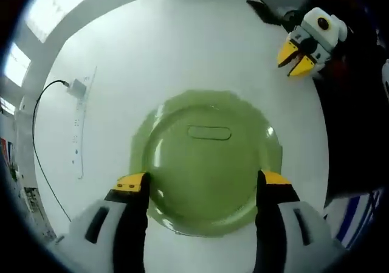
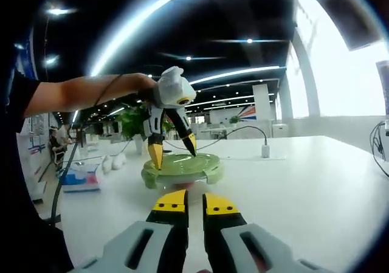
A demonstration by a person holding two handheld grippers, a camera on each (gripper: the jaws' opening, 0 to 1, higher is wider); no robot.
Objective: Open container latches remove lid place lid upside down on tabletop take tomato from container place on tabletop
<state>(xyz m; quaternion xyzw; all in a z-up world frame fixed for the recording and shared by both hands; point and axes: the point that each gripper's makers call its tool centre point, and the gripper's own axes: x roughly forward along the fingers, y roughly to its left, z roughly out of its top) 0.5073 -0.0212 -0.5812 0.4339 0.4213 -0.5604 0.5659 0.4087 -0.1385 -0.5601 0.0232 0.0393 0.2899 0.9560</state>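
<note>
The round green container point(image 1: 206, 166) sits on the white tabletop point(image 1: 182, 54), its lid point(image 1: 203, 157) on, with an oval raised handle point(image 1: 209, 132) across the lid's middle. In the left gripper view, the left gripper point(image 1: 203, 185) looks straight down on it, its yellow-tipped fingers point(image 1: 135, 182) spread wide, one at each side of the lid's rim. Whether the tips touch the rim cannot be told from this view.

In the right gripper view the same container point(image 2: 182, 171) stands further off on the tabletop point(image 2: 316, 182), and the left gripper point(image 2: 173, 151) hangs over it from a person's hand point(image 2: 137, 84), its two fingers pointing down and apart, their tips at the lid's edge. Side tabs stick out from the container's rim.

The right gripper point(image 2: 194, 207) is held low above the tabletop, well apart from the container, with its fingers point(image 2: 171, 203) narrow, only a thin gap between them, gripping nothing. In the left gripper view it shows at the upper right point(image 1: 298, 59), off the far side of the tabletop edge.

A white charger point(image 1: 77, 89) with a black cable point(image 1: 37, 139) lies on the tabletop to one side of the container. A box of tissues point(image 2: 80, 177) rests near the tabletop's far edge.
</note>
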